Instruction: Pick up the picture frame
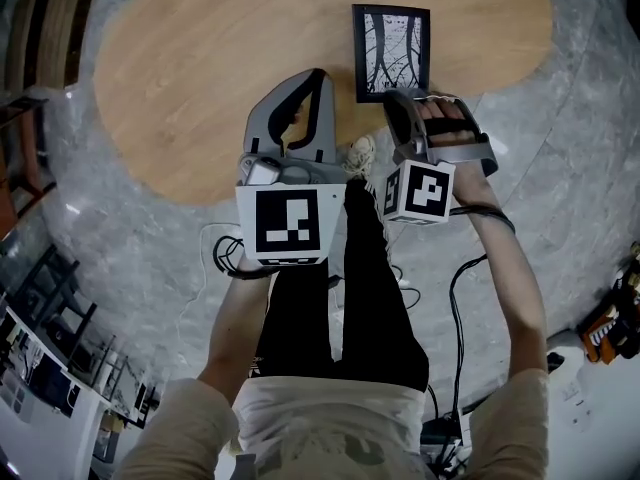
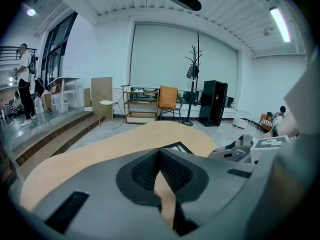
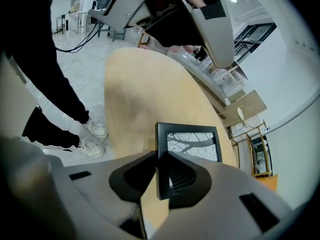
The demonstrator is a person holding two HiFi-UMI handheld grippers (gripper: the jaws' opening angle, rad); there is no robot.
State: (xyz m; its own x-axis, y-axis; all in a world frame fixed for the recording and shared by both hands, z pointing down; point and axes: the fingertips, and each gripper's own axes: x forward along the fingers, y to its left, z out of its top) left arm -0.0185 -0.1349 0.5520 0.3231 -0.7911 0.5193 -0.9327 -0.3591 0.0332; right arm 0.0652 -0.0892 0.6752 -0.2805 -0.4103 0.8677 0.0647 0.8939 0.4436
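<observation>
Frame (image 1: 391, 53) is being pinched by its rim in right hand-held gripper (image 1: 405, 98) at bench's (image 1: 200, 68) near edge, likely the only purchase; left hand-held gripper (image 1: 318, 76) is being held shut, empty.

one frame (image 1: 391, 53). one table (image 1: 180, 78). two grippers: the left gripper (image 1: 318, 76) and the right gripper (image 1: 405, 98). two marker cubes, one per gripper: the left cube (image 1: 288, 223) and the right cube (image 1: 420, 190). two white shoes (image 3: 97, 129), side by side on the floor by the table's edge. in the left gripper view, past the table: two chairs, an orange chair (image 2: 168, 98) and a white chair (image 2: 107, 104); one shelf (image 2: 141, 104); one coat stand (image 2: 194, 79); one black cabinet (image 2: 215, 103); one strip light (image 2: 280, 24) on the ceiling; one person (image 2: 24, 79) standing at the far left.
</observation>
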